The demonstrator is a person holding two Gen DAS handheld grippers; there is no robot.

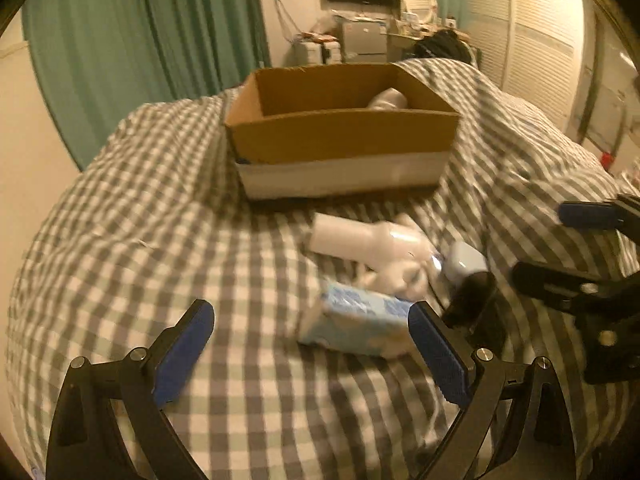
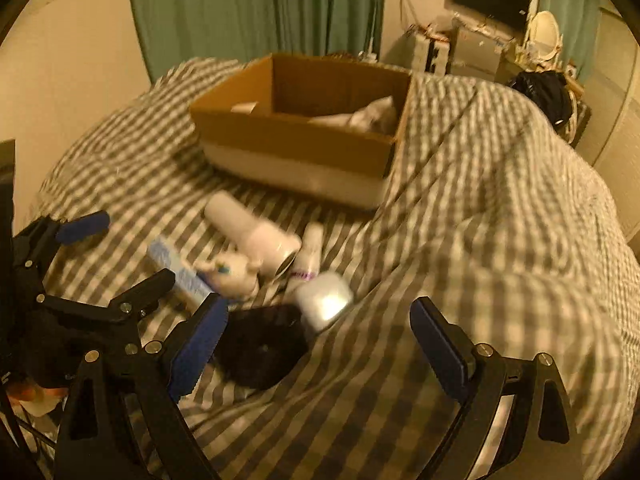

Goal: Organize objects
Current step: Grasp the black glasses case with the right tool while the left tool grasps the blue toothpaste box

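Black pouch [image 2: 260, 346] clearer from right.

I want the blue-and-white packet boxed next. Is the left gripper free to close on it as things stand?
Probably yes. The left gripper is open and empty, and the blue-and-white packet lies just ahead beside its right finger, with nothing over it. A small shift right should centre it; the white bottle lies beyond.

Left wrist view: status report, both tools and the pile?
Left tool open, empty, above bedspread. Right tool open, empty. Pile loose before cardboard box: white bottle, blue-white pack, black item. Nothing blocking the box.
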